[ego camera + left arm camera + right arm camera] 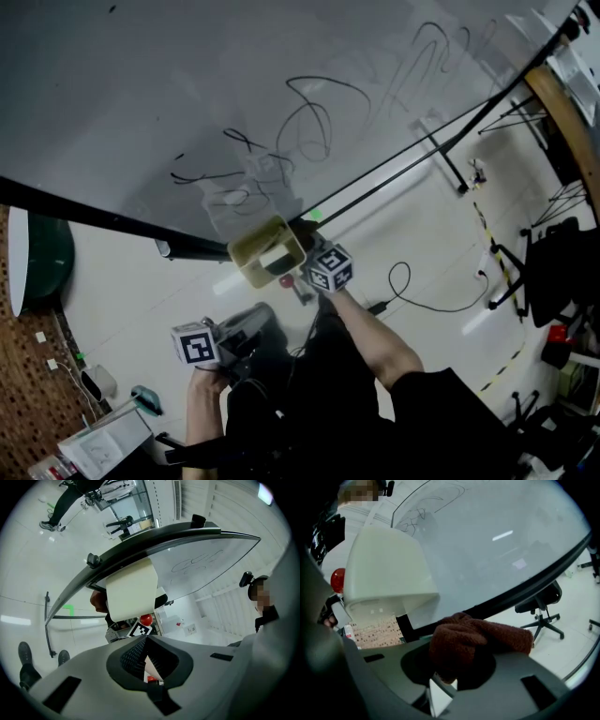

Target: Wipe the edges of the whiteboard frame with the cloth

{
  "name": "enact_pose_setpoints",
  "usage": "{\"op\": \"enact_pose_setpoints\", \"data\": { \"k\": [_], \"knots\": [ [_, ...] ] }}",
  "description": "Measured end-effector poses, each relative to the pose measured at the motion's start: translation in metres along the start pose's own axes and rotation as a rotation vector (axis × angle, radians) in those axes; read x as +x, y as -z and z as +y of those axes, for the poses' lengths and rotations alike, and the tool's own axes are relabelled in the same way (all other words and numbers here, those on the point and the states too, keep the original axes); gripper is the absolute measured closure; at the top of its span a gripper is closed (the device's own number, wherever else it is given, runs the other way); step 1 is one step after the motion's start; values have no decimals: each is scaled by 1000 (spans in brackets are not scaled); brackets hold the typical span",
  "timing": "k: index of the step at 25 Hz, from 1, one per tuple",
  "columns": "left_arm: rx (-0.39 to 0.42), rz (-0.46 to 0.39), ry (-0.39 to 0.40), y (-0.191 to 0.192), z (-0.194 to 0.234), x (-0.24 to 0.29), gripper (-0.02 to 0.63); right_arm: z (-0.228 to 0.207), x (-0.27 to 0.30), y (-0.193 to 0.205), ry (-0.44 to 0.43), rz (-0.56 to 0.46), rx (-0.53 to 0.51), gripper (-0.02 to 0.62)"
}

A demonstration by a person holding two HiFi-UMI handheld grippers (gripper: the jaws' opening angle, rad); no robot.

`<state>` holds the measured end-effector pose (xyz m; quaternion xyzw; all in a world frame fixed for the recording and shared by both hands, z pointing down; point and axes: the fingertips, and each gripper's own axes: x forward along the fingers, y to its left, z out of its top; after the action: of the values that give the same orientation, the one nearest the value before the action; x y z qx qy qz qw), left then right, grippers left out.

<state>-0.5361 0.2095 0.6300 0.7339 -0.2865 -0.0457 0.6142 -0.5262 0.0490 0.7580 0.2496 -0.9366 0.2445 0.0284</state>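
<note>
Left tool: jaws closed with nothing in them, held low and off the board.
Right tool: clamped on the brown cloth.
Cloth: bunched up right at the dark bottom edge of the whiteboard frame. Can't tell if it's touching.

The rust-brown cloth is thick looped terry, nubbly and matt. The white whiteboard panel is smooth and glossy, mirroring ceiling lights. Its black frame edge looks smooth with a dull sheen. The left gripper has a matt grey plastic shell and a black ribbed pad. The pale floor shines.
</note>
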Motion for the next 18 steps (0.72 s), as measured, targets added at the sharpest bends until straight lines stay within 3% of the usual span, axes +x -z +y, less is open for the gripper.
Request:
{"op": "enact_pose_setpoints", "data": {
  "k": [3,7,18],
  "knots": [
    [28,36,34,-7,-7,-12,619,14,7,4,3,-39,41,515],
    [18,100,-14,-3,18,-38,620,22,18,10,28,-105,120,515],
    [30,126,39,-7,16,-63,620,56,40,22,-4,-135,180,515]
  ]
}}
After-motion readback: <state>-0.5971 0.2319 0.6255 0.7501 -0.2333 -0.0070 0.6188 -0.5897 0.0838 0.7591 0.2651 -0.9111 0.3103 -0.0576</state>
